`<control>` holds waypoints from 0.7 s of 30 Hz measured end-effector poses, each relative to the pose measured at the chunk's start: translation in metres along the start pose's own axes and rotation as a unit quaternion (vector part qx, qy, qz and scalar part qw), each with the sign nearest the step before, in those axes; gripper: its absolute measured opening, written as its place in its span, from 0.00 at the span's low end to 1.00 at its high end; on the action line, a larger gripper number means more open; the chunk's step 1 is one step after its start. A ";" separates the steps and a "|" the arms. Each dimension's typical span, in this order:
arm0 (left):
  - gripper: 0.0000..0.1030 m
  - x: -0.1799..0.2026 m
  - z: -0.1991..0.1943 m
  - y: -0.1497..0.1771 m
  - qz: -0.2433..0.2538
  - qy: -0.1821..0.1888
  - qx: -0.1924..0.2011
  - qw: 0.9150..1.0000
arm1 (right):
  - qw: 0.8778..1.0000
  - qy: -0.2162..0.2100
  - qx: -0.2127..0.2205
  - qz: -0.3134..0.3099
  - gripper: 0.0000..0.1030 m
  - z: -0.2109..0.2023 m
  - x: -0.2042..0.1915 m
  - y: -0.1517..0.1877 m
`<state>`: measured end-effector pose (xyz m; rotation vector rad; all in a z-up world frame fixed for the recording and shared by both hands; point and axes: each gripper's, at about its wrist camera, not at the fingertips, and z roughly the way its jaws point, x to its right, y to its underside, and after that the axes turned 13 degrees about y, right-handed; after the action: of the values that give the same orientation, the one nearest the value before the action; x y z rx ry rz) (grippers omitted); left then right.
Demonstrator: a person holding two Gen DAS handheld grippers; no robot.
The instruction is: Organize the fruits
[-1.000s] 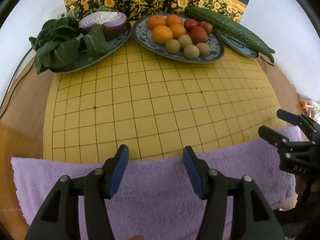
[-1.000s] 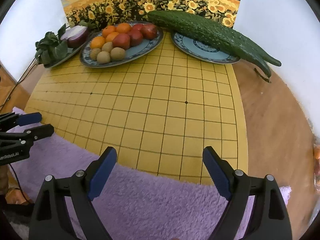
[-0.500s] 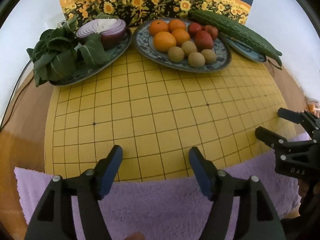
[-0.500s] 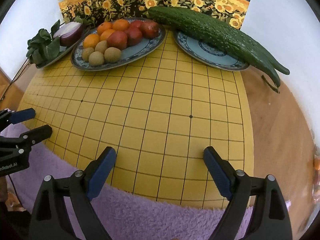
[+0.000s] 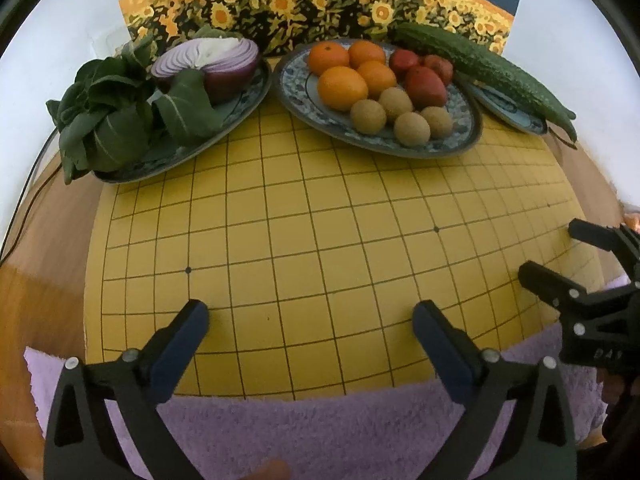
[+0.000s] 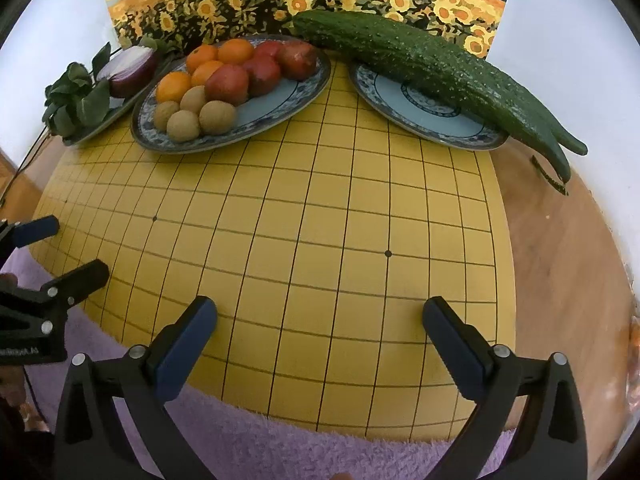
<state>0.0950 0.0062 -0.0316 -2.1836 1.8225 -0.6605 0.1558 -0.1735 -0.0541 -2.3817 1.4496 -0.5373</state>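
Fruit plate (image 5: 460, 146), centre rear of yellow grid board (image 5: 320, 240): four oranges (image 5: 342, 88), red fruits (image 5: 426, 86) and four brown kiwis (image 5: 412, 129), grouped by kind. Left plate (image 5: 240, 112): leafy greens (image 5: 104, 120), halved red onion (image 5: 216, 64). Right plate (image 6: 424, 120): cucumbers (image 6: 432, 64) overhanging its rim. Purple towel (image 5: 320, 428) at board's near edge. Left gripper (image 5: 310, 320) and right gripper (image 6: 320, 316): both above board's near edge, jaws opening wide, nothing between them.

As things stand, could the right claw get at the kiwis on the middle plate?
Probably yes. The right claw is opening with nothing between its fingers, and only bare yellow grid board lies between it and the kiwis, which sit at the plate's near edge.
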 end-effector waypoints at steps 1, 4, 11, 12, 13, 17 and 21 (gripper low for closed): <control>1.00 0.000 0.000 0.000 0.002 0.001 0.003 1.000 | 1.000 0.001 0.000 0.003 1.00 0.001 -0.001 -0.002; 1.00 0.000 0.001 -0.002 0.005 0.000 0.012 1.000 | 1.000 0.004 0.006 0.011 1.00 0.003 -0.003 -0.008; 1.00 -0.004 0.005 -0.014 -0.004 -0.006 0.027 1.000 | 1.000 -0.002 0.008 0.000 1.00 0.007 -0.007 -0.022; 1.00 -0.004 0.006 -0.016 -0.005 -0.007 0.030 1.000 | 1.000 -0.003 0.007 -0.002 1.00 0.008 -0.007 -0.025; 1.00 -0.005 0.007 -0.018 -0.004 -0.007 0.032 0.999 | 1.000 -0.004 0.007 -0.004 1.00 0.009 -0.007 -0.027; 1.00 -0.005 0.009 -0.023 -0.005 -0.009 0.035 0.999 | 1.000 -0.003 0.010 -0.001 1.00 0.014 -0.007 -0.036; 1.00 -0.005 0.011 -0.026 -0.002 -0.007 0.040 0.999 | 1.000 -0.001 0.018 0.003 1.00 0.018 -0.006 -0.043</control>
<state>0.1221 0.0156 -0.0305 -2.1350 1.7547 -0.7040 0.1955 -0.1480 -0.0521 -2.3483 1.4334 -0.5545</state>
